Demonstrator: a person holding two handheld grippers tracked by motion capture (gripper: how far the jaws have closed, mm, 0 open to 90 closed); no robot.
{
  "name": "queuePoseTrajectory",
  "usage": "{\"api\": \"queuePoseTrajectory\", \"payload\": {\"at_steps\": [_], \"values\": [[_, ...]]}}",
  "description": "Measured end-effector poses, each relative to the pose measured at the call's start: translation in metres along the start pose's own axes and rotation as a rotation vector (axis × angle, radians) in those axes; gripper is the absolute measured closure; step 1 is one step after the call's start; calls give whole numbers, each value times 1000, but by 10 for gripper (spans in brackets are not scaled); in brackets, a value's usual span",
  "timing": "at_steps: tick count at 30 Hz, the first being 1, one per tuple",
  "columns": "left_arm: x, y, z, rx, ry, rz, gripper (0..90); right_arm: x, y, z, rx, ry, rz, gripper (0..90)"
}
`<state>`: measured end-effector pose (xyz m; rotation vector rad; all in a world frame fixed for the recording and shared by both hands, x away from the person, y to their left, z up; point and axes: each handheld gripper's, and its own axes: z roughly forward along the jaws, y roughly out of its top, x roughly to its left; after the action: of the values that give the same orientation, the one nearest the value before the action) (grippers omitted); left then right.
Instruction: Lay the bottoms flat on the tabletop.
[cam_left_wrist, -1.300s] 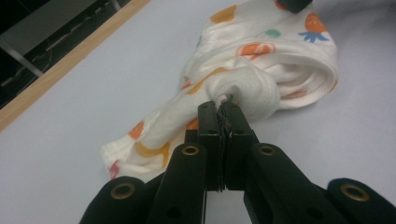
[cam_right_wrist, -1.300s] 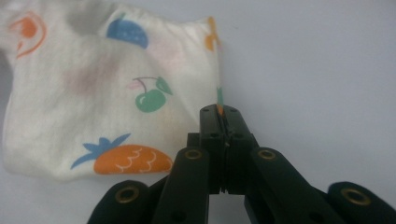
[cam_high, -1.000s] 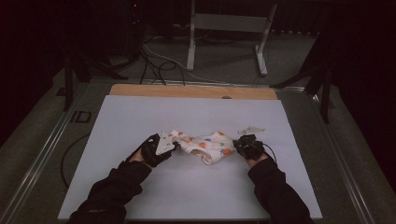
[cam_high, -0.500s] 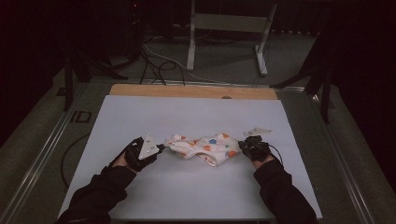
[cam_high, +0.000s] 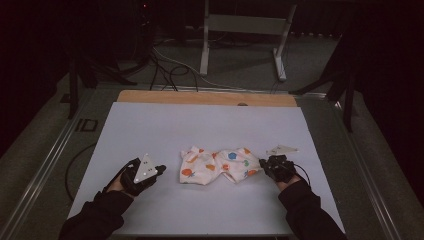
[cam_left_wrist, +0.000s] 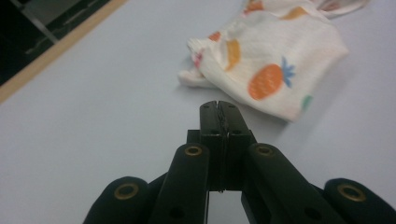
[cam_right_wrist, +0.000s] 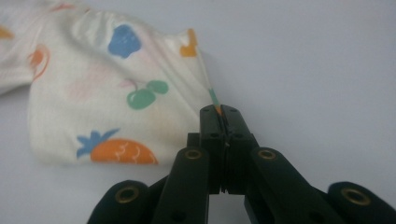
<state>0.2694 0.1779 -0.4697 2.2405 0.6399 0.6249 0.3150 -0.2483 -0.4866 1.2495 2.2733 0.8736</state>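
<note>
The right gripper is pinching a thin edge of the fruit-print cloth, which lies crumpled just ahead of it. The left gripper sits closed and empty, the cloth a little beyond its tips. With so slim a pinch, any tug could slip it free.

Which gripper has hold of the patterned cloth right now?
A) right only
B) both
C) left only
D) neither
A: in the right gripper view the right gripper is shut on a corner of the patterned cloth, while the left gripper is shut on nothing, apart from the cloth's edge.
</note>
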Motion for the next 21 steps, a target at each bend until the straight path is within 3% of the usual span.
{"api": "queuePoseTrajectory", "payload": {"at_steps": [7,10,11,12,13,17,21], "values": [[-12,-7,7,2,-77,-16,900,5,-12,-4,29,22,-17,878],[-17,-8,13,1,-114,-23,842,1,-17,-3,45,18,-2,869],[-18,-8,14,1,-117,-26,806,0,-19,-2,42,19,0,839],[-19,-7,16,8,-125,-29,704,-1,-19,-2,44,24,5,758],[-20,-7,17,9,-128,-33,704,-1,-19,-2,44,24,5,758],[-19,0,23,10,-166,-60,528,-1,-10,-6,-5,61,16,535],[-18,9,31,13,-180,-71,444,0,3,-9,-45,92,13,439]]}}
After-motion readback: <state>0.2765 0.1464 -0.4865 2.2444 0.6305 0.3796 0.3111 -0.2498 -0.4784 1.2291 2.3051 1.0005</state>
